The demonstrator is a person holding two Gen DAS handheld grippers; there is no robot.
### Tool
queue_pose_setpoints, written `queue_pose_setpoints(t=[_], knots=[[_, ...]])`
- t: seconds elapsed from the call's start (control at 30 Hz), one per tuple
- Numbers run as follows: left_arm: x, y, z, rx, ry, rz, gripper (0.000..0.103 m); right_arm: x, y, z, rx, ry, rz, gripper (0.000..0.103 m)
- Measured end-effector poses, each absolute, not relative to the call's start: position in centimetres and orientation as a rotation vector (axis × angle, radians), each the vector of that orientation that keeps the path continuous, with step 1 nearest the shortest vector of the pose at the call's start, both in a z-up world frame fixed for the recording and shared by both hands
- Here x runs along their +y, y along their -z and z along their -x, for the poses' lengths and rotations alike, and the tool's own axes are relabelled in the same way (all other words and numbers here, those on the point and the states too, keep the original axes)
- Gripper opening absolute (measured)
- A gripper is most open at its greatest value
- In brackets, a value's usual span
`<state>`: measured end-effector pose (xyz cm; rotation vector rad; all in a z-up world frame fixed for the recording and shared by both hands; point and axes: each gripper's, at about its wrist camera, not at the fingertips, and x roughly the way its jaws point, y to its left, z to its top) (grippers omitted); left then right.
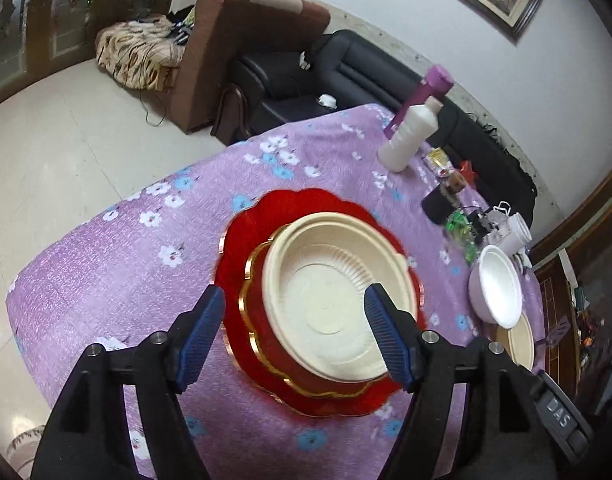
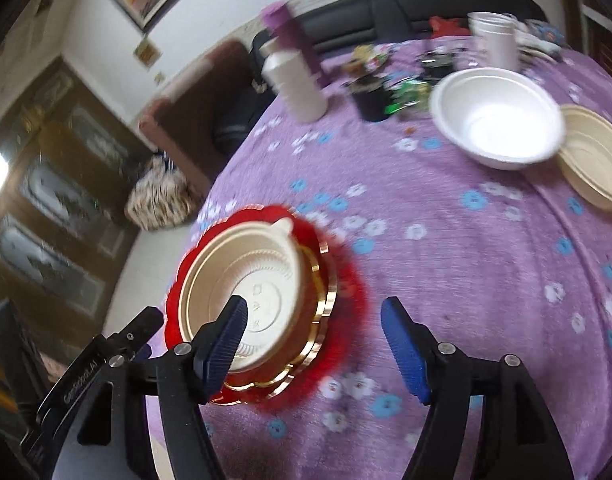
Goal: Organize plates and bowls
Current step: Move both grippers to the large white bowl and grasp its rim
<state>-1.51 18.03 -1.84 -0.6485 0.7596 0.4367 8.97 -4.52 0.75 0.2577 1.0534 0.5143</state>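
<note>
We hold the left gripper [image 1: 294,332] and right gripper [image 2: 312,344] above the red plate [image 1: 242,248], both jaws wide apart and empty. A cream bowl [image 1: 330,276] sits on that plate, atop a smaller gold-rimmed red plate [image 1: 258,320]. Well beyond the red plate, a white bowl [image 2: 498,120] rests beside another cream bowl [image 2: 598,156] on the purple tablecloth [image 2: 446,280].
</note>
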Motion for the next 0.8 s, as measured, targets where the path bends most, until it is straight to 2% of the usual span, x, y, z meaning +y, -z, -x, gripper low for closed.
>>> queue_pose_setpoints(t=[0.23, 0.5, 0.8], knots=[[10.5, 0.9, -1.8, 0.828, -0.225, 0.51, 0.072, -15.2, -1.0, -8.6, 1.027, -0.392, -0.424, 0.072], [-4.2, 0.8, -6.9, 0.976, 0.191, 0.317, 0.072, -29.0, -2.0, -7.2, 0.937, -0.172, -0.555, 0.072], [-15.2, 3.0, -11.5, 1.129, 0.347, 0.281, 0.072, -39.9, -0.2, -7.8, 0.919, 0.032, -0.669, 0.074]])
